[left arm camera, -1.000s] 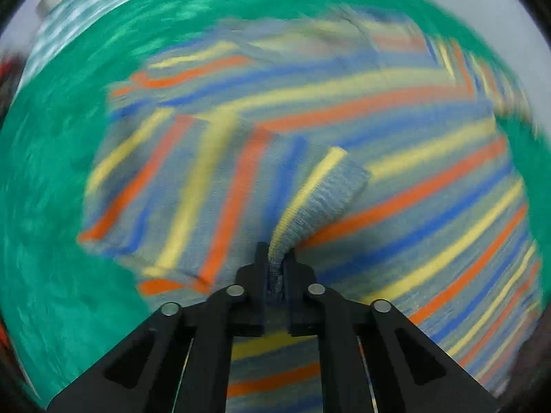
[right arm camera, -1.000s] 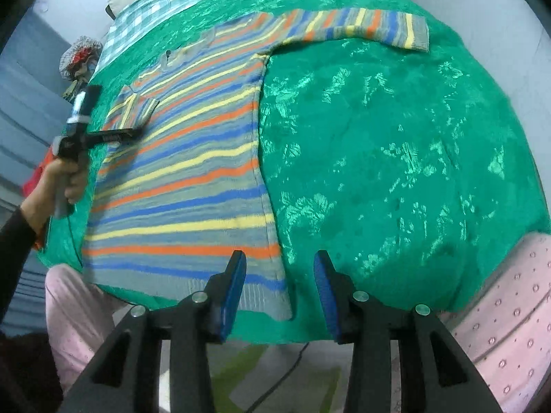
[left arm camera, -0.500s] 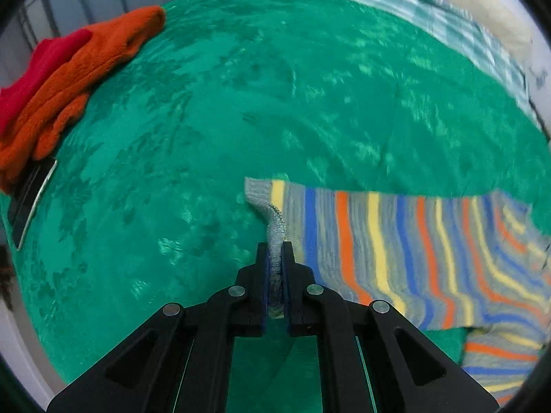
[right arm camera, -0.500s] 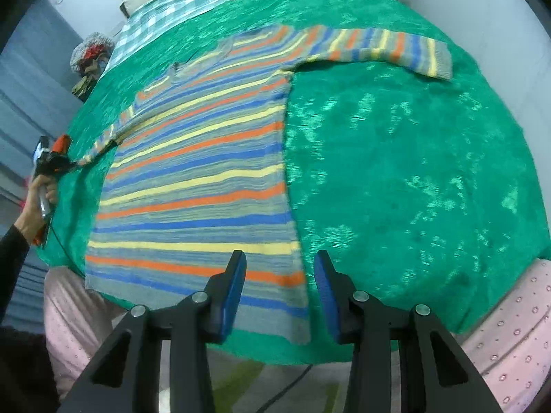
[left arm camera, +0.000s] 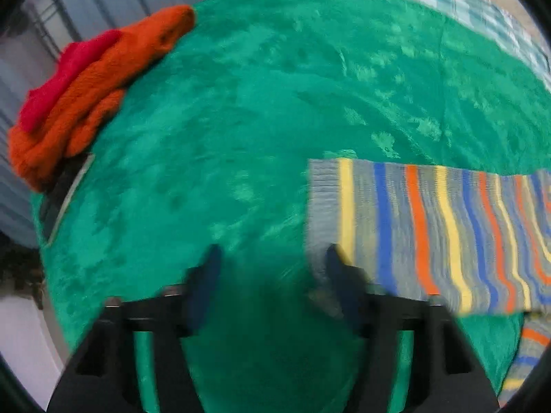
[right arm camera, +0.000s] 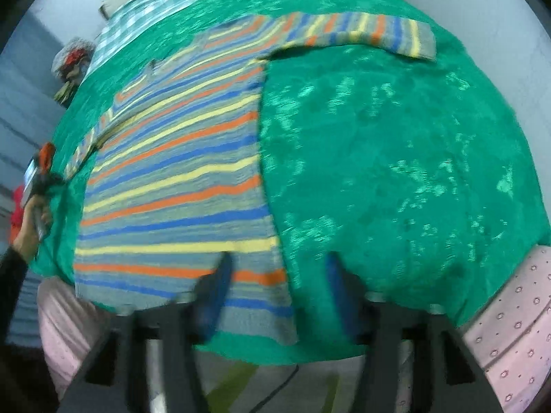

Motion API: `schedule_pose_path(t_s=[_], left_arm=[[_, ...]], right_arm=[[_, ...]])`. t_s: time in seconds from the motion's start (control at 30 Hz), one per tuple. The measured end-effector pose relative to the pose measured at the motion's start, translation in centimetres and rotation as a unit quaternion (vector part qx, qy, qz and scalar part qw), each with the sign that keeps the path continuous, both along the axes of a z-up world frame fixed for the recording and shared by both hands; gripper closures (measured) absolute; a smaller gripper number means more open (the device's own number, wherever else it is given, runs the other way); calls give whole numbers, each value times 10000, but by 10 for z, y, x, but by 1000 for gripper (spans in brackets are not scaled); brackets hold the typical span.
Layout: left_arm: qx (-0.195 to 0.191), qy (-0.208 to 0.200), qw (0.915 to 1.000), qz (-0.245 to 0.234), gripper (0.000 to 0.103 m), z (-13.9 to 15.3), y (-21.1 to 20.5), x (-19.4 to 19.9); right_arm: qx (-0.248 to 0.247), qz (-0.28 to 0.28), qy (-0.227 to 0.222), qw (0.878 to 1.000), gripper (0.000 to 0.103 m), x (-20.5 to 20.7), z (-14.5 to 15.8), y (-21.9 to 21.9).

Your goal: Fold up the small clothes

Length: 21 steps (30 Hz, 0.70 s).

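A striped sweater (right arm camera: 179, 179) in grey, orange, yellow and blue lies flat on the green bed cover (right arm camera: 396, 172), both sleeves spread out. My left gripper (left arm camera: 272, 251) is opening with only green cover between its jaws. The left sleeve (left arm camera: 430, 234) lies flat, its cuff beside the right fingertip (left arm camera: 334, 258). In the right wrist view a hand holds this left gripper (right arm camera: 41, 172) at the far left. My right gripper (right arm camera: 279, 258) is also opening and hovers over the sweater's lower right hem corner without pressing it. The other sleeve (right arm camera: 361, 32) stretches toward the far right.
A pile of orange and red clothes (left arm camera: 86, 93) sits at the cover's left edge, over a dark flat object (left arm camera: 62, 189). Checked cloth (right arm camera: 155, 10) lies at the far end. Pink dotted trousers (right arm camera: 509, 327) are at the near edge.
My left gripper carried the sleeve cuff off the sweater's body out to the left, laid it flat, and let go. The right gripper's jaws have widened in place.
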<state>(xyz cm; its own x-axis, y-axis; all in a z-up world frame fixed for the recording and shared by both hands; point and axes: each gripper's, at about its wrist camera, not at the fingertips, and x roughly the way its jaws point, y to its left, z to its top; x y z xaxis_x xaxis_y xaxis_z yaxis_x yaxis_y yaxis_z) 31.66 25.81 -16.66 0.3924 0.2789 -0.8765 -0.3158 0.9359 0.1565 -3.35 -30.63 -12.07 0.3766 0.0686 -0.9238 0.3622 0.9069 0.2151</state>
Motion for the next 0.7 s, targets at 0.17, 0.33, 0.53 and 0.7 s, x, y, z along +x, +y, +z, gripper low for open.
schedule_pose_path(t_s=[0.17,0.33,0.53,0.7], left_arm=[[-472,242,9919,-1152,33,22,-42,-84],[-1481,1076,9562,-2285,27,-5,-106,-187],[-1474,1166,9338,-3046,37,-15,-154,-241],[-1621,1372,9237,-3189,99,-17,-163,-248]], right_arm=[[-333,106,-219,9991,37,14,16,-14],[67,996,503,9937,36,32,-7,-2],[1291,1365,1011,9770,37,16,-58,-2],[1553,1763,1162,9650,97,18,-69,12]])
